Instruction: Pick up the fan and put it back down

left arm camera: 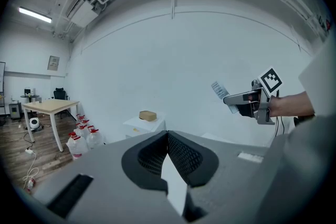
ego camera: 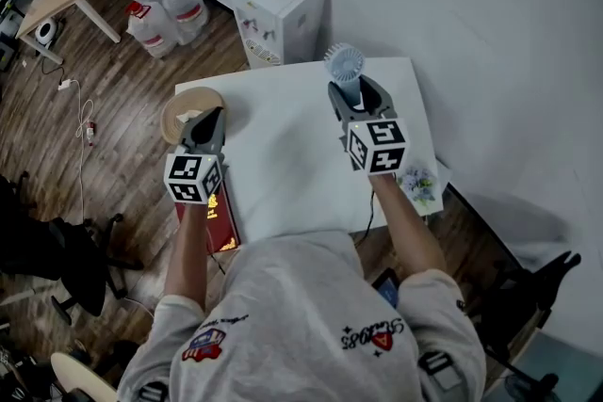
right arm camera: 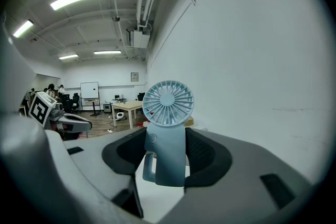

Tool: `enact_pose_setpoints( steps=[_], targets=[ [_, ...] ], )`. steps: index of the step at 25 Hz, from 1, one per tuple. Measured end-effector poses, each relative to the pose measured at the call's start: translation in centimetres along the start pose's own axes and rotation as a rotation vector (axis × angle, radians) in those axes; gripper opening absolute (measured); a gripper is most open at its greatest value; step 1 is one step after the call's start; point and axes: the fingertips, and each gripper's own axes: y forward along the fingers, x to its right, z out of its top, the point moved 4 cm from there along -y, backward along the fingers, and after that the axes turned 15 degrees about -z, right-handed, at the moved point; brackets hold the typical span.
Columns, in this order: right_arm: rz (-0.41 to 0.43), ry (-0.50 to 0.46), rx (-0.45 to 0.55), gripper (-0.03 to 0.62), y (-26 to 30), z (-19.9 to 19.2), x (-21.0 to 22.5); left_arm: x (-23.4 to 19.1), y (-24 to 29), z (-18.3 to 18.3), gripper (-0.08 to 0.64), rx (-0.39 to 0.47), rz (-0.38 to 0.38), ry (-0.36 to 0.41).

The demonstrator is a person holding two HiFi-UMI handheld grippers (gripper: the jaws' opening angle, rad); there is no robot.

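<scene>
A pale blue hand fan (ego camera: 344, 63) stands upright between the jaws of my right gripper (ego camera: 352, 95), which is shut on its handle. In the right gripper view the fan (right arm camera: 166, 136) fills the middle, round grille on top, with the right gripper (right arm camera: 167, 139) clamped around its body. The left gripper view shows the fan (left arm camera: 219, 90) and right gripper (left arm camera: 236, 100) held above the white table (ego camera: 283, 167). My left gripper (ego camera: 211, 118) hovers at the table's left edge. Its jaws (left arm camera: 168, 135) meet at the tips with nothing between them.
A white cabinet (ego camera: 283, 14) with a brown box on top stands behind the table. Water jugs (ego camera: 165, 9) sit on the wood floor at the left. A round wooden stool (ego camera: 187, 104) and a red box (ego camera: 220, 219) are by the table's left edge.
</scene>
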Motion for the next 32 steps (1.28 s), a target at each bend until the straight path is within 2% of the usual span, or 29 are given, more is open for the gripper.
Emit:
enact_pose_setpoints(
  steps=[9,19,23,27,32],
  targets=[
    [-0.061,-0.019,-0.088,0.221,2.2,-4.1,4.0,0.4,2.0,-1.4,0.005,-0.042,-0.017,-0.016],
    [-0.132,-0.009,-0.269,0.221,6.7,-10.7,10.4,0.3,4.1,-3.8,0.005,-0.097,-0.012,-0.061],
    [-0.173,0.013,-0.342,0.221,8.9,-13.4,13.3,-0.2,4.3,-4.6,0.005,-0.117,0.006,-0.078],
    [-0.205,0.093,-0.409,0.221,11.2,-16.0,15.7,-0.8,4.0,-5.7,0.005,-0.138,0.033,-0.092],
    [-0.277,0.118,-0.495,0.221,13.1,-19.5,18.2,-1.7,3.0,-7.0,0.005,-0.168,0.064,-0.114]
  ],
)
